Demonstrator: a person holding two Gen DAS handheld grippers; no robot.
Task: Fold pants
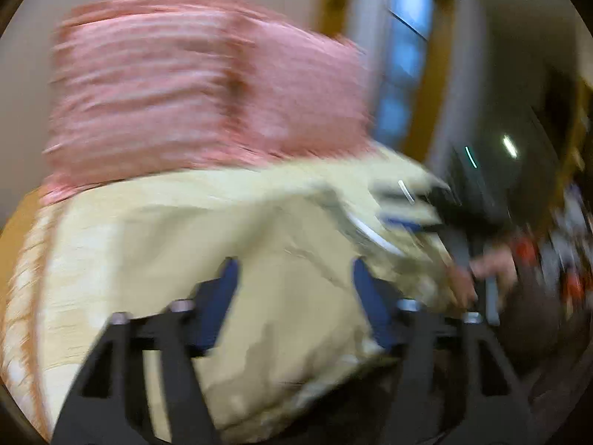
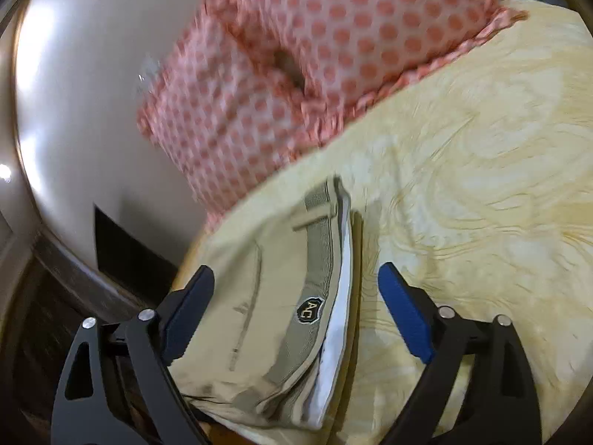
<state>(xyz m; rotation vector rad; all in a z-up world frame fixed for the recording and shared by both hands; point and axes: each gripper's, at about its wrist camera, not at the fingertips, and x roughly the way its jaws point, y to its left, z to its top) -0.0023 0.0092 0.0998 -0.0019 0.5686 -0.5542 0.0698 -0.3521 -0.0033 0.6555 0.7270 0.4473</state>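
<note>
Fingers of the right gripper [image 2: 296, 300] spread wide, blue pads either side of the khaki pants [image 2: 267, 319], gripping nothing. Pants lie waistband-up on the yellow bedspread [image 2: 481, 155], near its edge, below the pink dotted pillow [image 2: 296, 59]. Left gripper [image 1: 294, 282] fingers also apart, over pale fabric; view heavily blurred, probably the same pants [image 1: 289, 259].

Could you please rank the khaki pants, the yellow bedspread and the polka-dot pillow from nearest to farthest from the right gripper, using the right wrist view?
1. Khaki pants: between the open right gripper fingers.
2. Yellow bedspread: beneath and rightward.
3. Polka-dot pillow: farthest, at the top.
</note>
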